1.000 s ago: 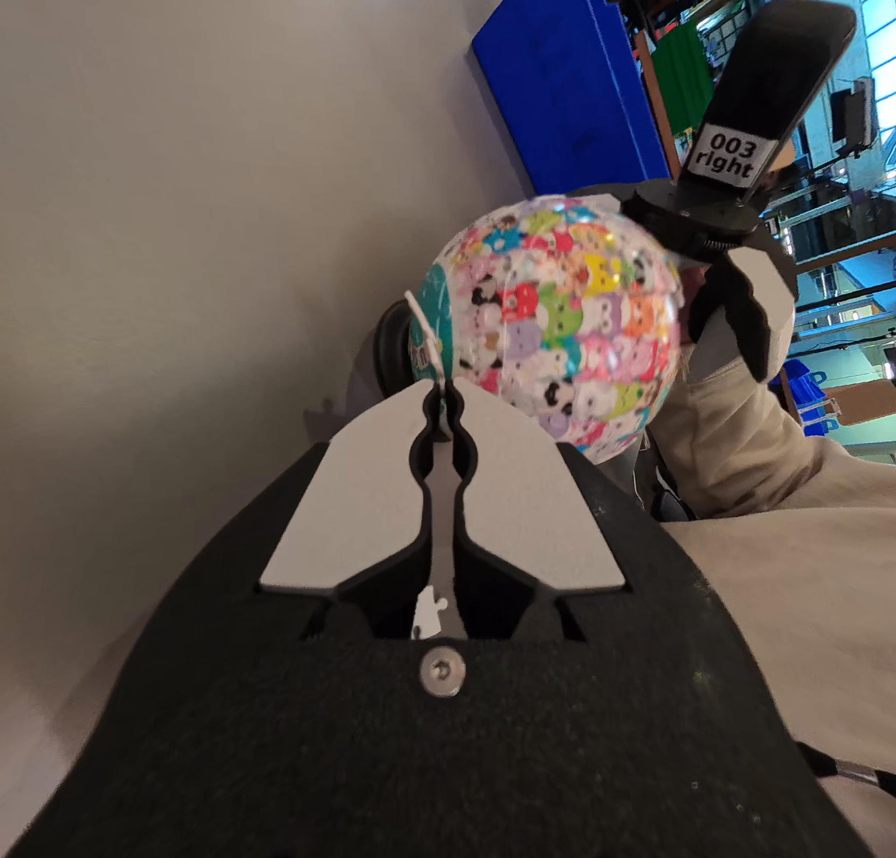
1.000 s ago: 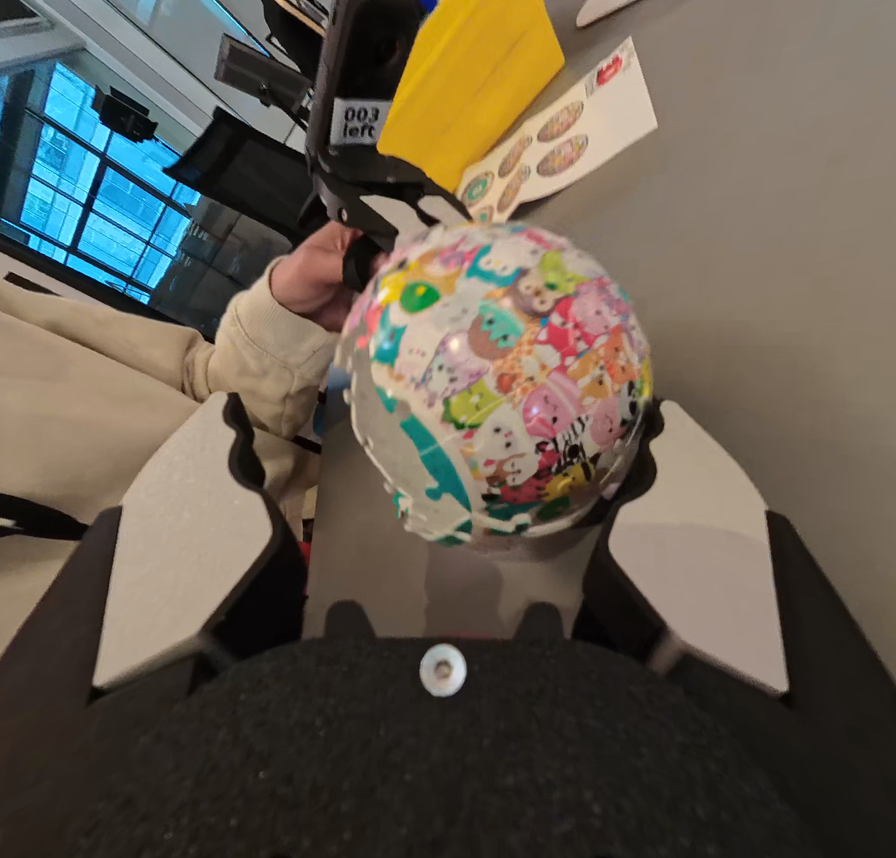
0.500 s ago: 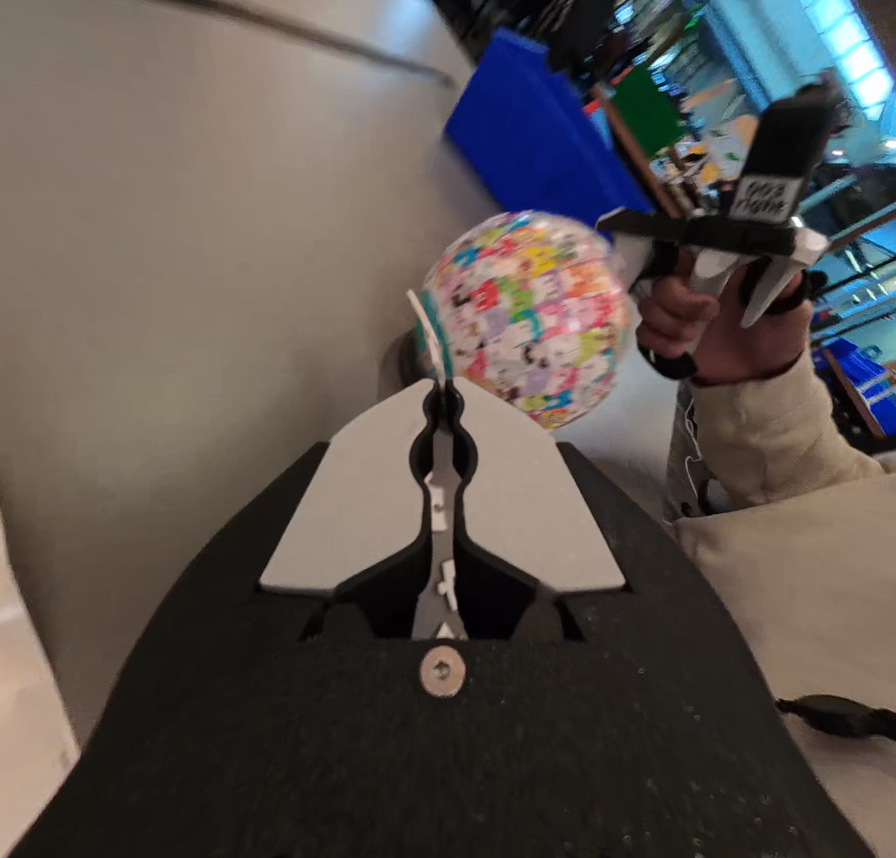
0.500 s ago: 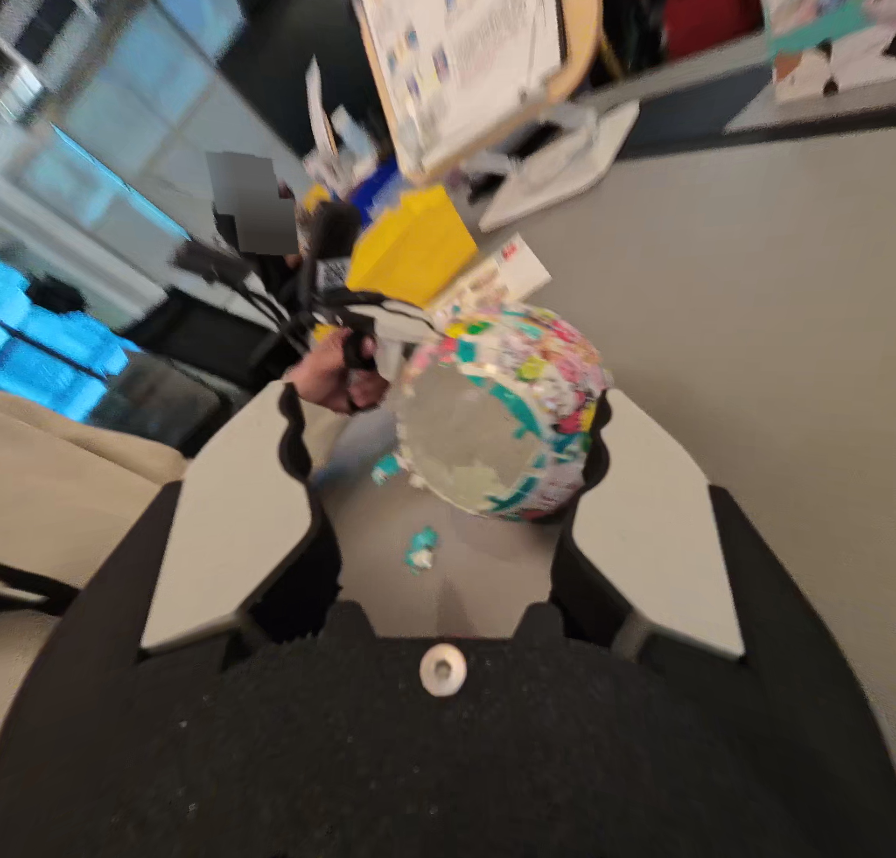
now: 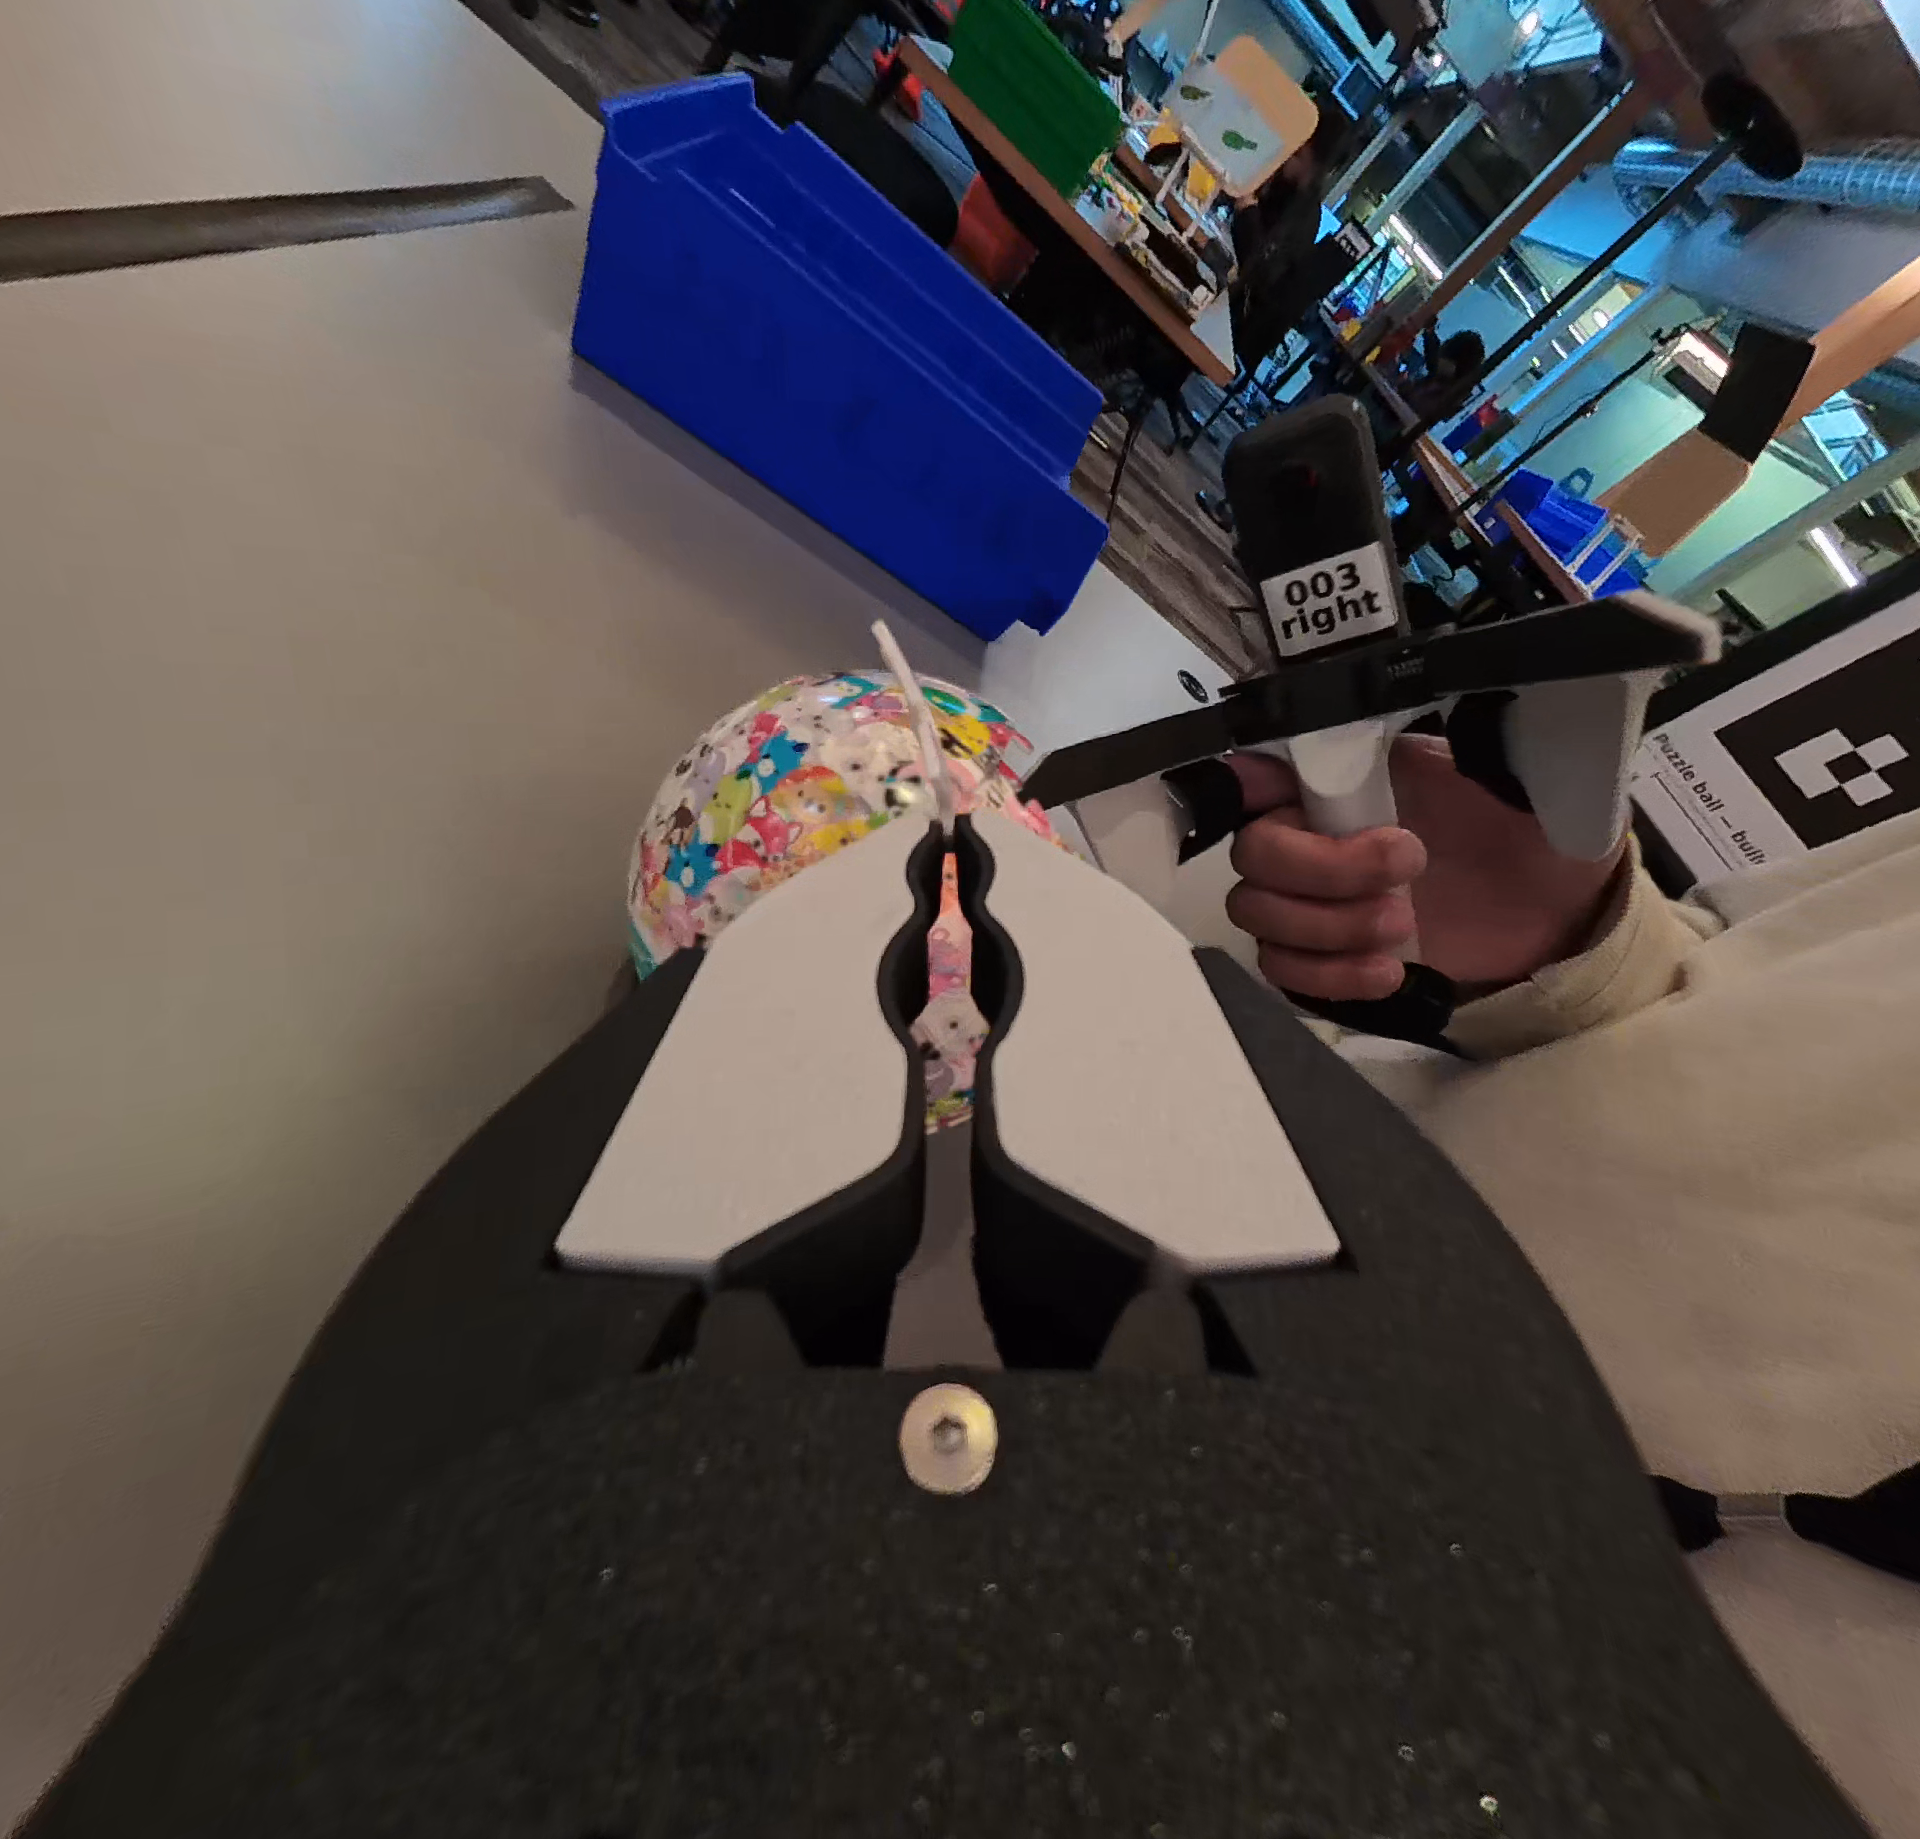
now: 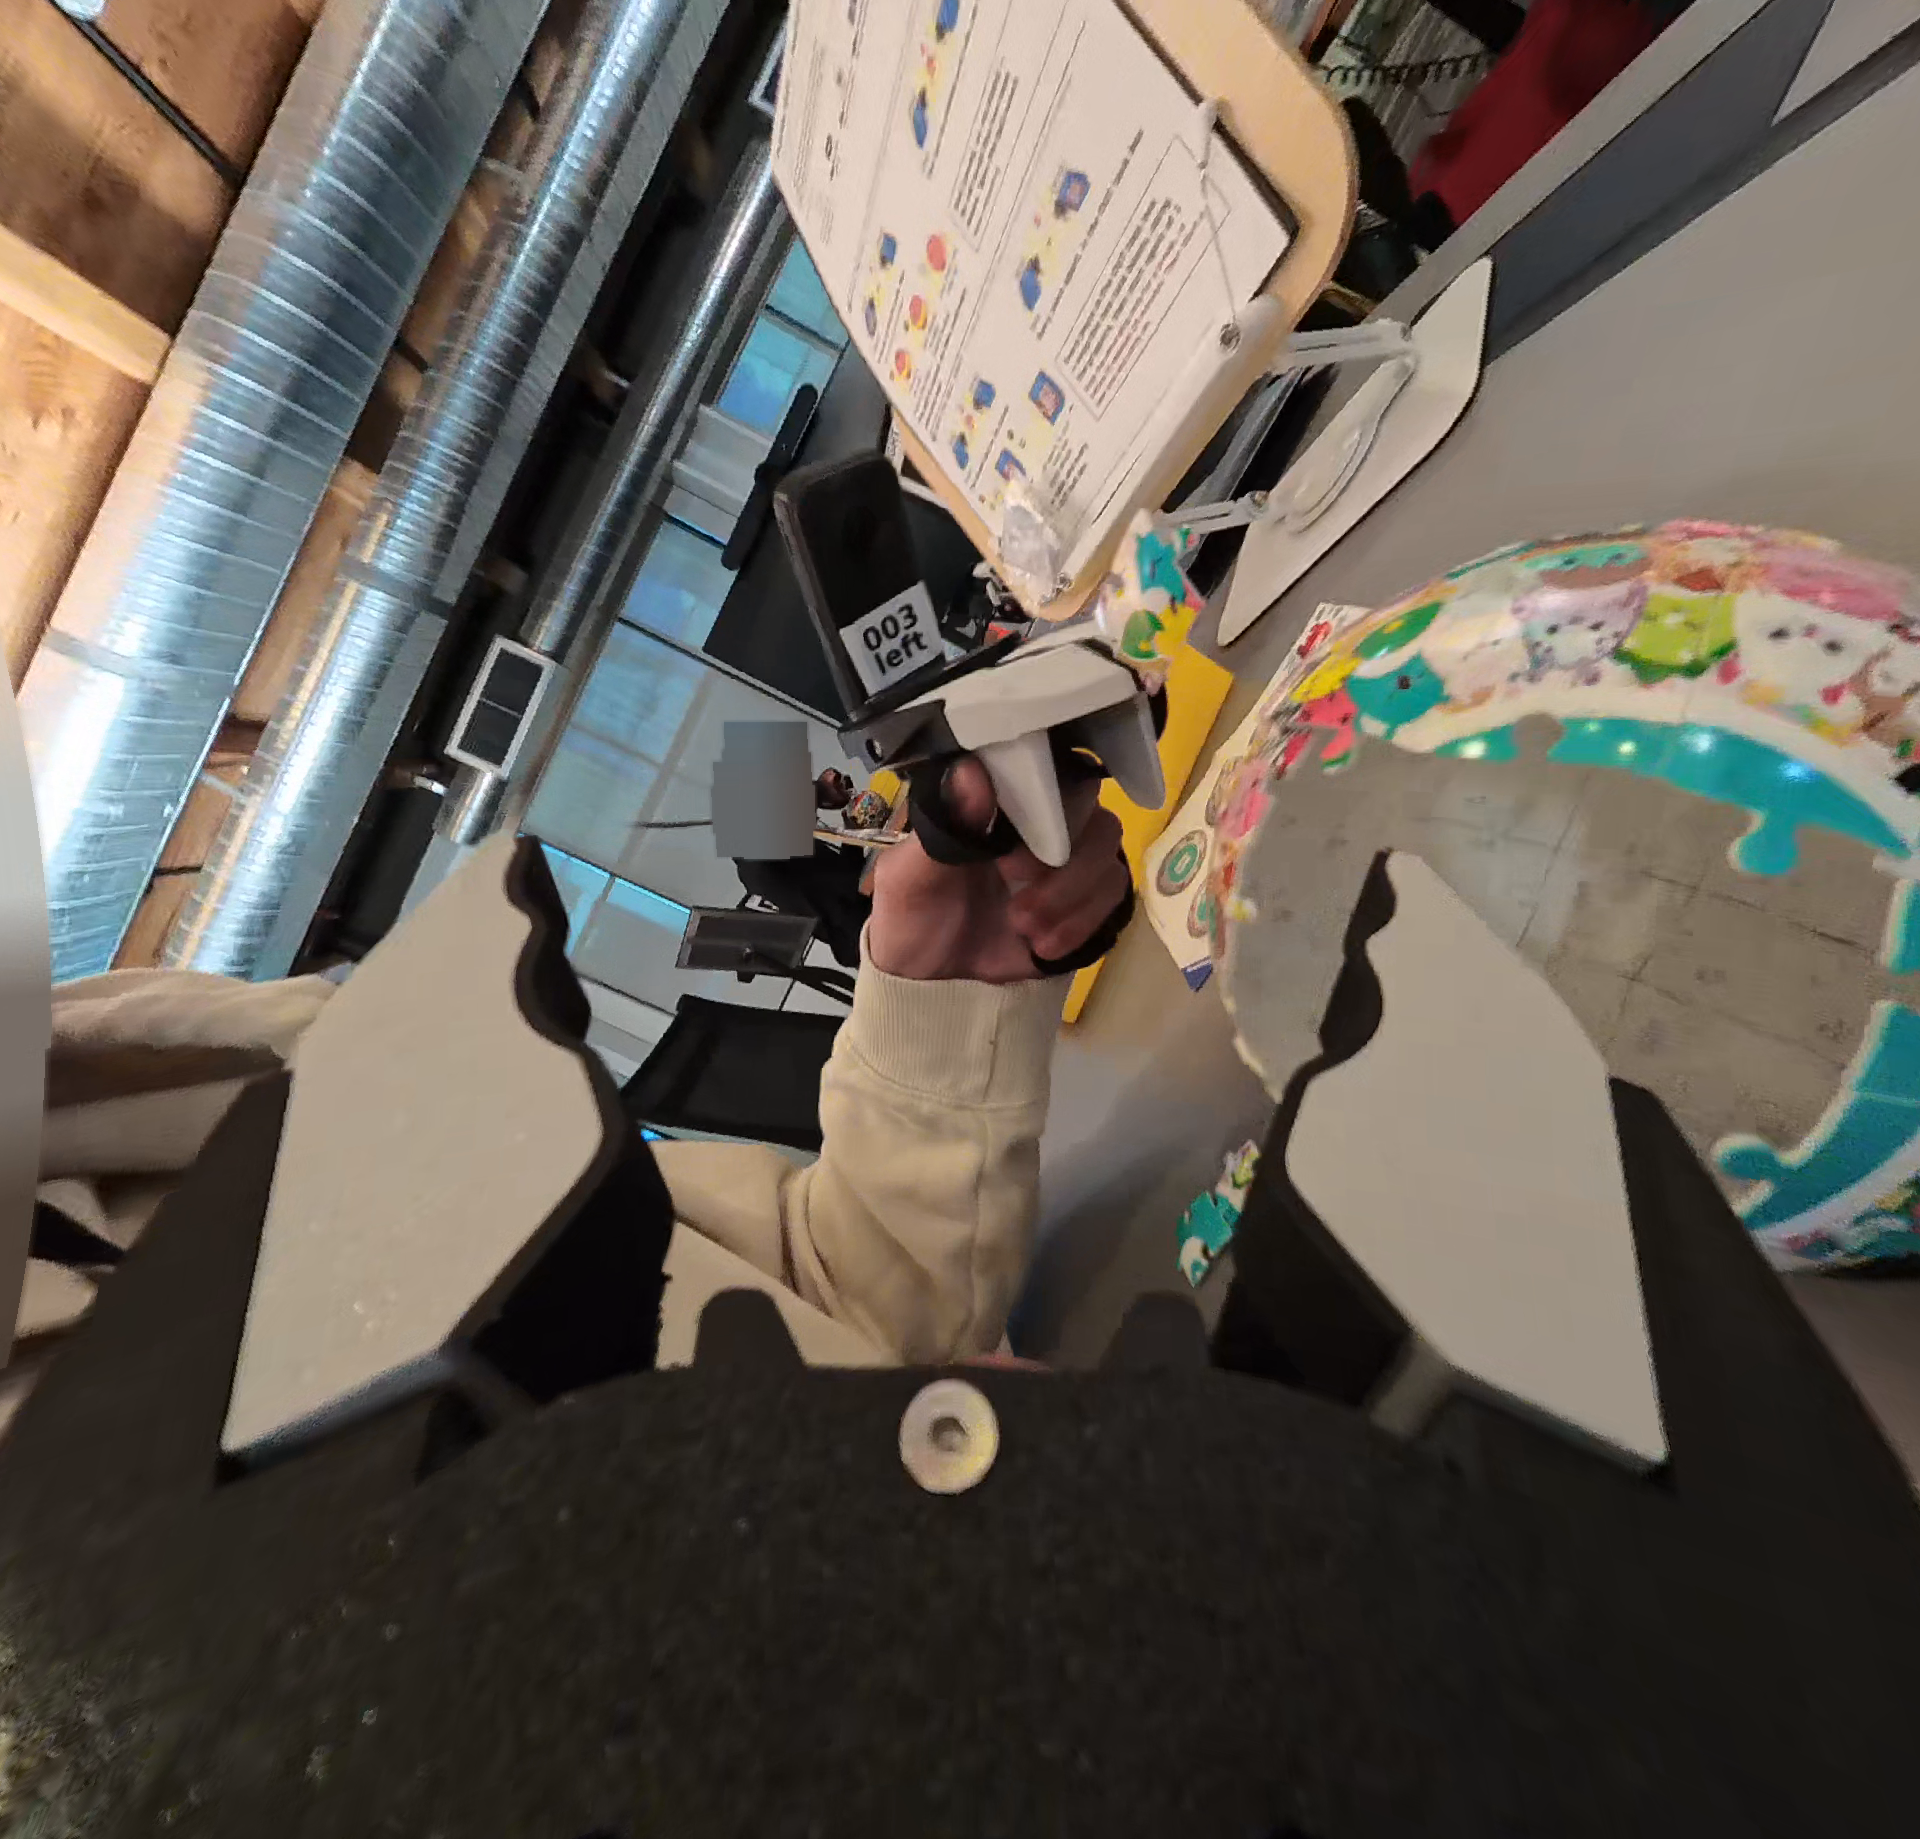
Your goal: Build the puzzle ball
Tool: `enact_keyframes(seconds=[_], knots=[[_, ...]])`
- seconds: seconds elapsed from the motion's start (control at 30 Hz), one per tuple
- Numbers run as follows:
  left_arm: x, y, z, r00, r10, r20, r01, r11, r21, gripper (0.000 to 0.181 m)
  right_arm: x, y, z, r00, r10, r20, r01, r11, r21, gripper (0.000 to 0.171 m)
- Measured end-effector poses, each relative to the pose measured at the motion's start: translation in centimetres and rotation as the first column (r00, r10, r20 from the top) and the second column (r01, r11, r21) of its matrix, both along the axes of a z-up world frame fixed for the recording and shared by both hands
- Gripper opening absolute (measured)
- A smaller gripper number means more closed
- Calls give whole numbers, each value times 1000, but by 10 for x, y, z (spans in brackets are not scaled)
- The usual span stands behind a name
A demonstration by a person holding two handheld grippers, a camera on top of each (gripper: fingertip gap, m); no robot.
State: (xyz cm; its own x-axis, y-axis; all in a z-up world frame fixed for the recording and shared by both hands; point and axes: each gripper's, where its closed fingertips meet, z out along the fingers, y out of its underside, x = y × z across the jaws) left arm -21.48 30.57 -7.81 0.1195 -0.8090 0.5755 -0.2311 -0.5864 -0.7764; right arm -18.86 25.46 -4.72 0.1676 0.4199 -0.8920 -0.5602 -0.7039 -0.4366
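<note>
The puzzle ball point(image 5: 769, 813), covered in small coloured cartoon animals, rests on the grey table. In the right wrist view the ball point(image 6: 1683, 646) shows a large hole with a teal rim and a grey inside. My left gripper point(image 5: 951, 833) is shut on a thin curved puzzle piece point(image 5: 914, 719), seen edge-on, just above and in front of the ball. The right wrist view shows the same piece point(image 6: 1148, 584) in the left gripper point(image 6: 1127, 646). My right gripper point(image 6: 956, 859) is open and empty, its right finger point(image 6: 1455, 1114) in front of the ball's hole. It also shows in the left wrist view point(image 5: 1361, 709), right of the ball.
A blue bin point(image 5: 831, 366) stands on the table behind the ball. A yellow bin point(image 6: 1184, 740), a printed sheet point(image 6: 1236, 802) and an instruction board on a stand point(image 6: 1039, 210) lie beyond. Loose puzzle pieces point(image 6: 1210, 1228) lie on the table point(image 5: 260, 646) by the ball. Across from one pair of fingers to the other is roughly 8 centimeters.
The ball has left my right gripper's jaws and now lies on the table. The right gripper has swung away to the left, open. My left gripper has kept the piece and lifted back from the ball.
</note>
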Motion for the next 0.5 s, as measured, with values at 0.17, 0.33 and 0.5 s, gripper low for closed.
enact_keyframes(seconds=[0.17, 0.33, 0.5], knots=[[10, -1, -8, 998, -67, 13, 67, 998, -21, 1, 3, 16, 1, 991, -17, -135, -2, 991, -135, 135], [14, -3, -11, 994, -107, 11, 107, 994, -5, 1, 0, 28, 0, 970, -40, -239, -20, 969, -245, 136], [19, -5, -16, 991, -132, -9, 131, 991, -12, 1, -5, 37, 11, 948, -28, -318, -56, 967, -250, 134]])
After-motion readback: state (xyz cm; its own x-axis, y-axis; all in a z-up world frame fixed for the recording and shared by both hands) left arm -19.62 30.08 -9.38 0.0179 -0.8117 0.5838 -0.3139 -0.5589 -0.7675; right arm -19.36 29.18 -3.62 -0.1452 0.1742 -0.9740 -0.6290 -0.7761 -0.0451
